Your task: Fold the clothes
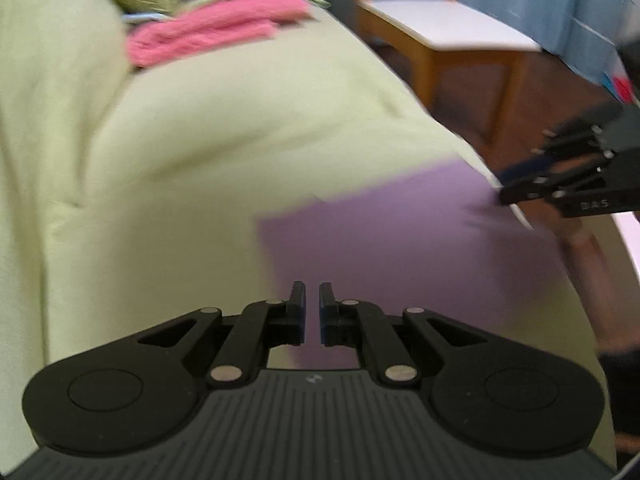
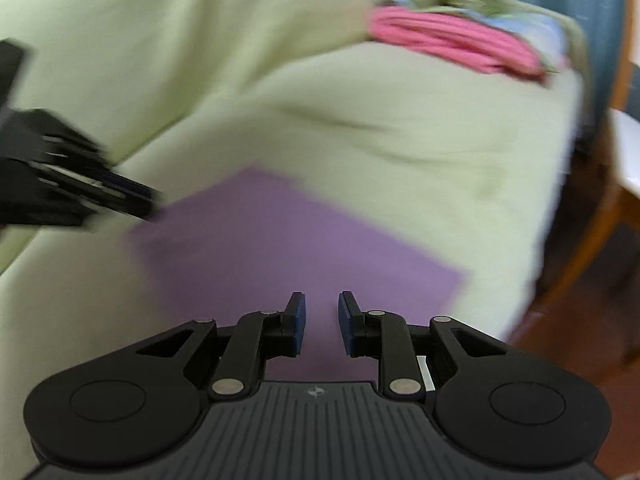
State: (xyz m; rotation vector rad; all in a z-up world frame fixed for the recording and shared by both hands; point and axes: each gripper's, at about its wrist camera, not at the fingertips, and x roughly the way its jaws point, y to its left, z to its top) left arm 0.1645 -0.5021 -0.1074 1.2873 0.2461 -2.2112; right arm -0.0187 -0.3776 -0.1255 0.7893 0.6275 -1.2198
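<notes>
A folded purple cloth point(image 2: 288, 248) lies flat on the light green bed cover point(image 1: 192, 152). The left claw point(image 1: 312, 312) is together and empty above it; the right claw point(image 2: 322, 322) stands slightly apart, holding nothing. A pink garment point(image 1: 208, 32) (folded) lies farther back.

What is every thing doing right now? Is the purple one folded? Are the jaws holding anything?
purple cloth: lying flat as a neat rectangle on the green cover, held by nothing.
pink clothes: folded, stacked at the far end.
left gripper: jaws nearly shut, empty.
right gripper: jaws a little apart, empty.
chair: standing beside the bed, seat bare.
</notes>
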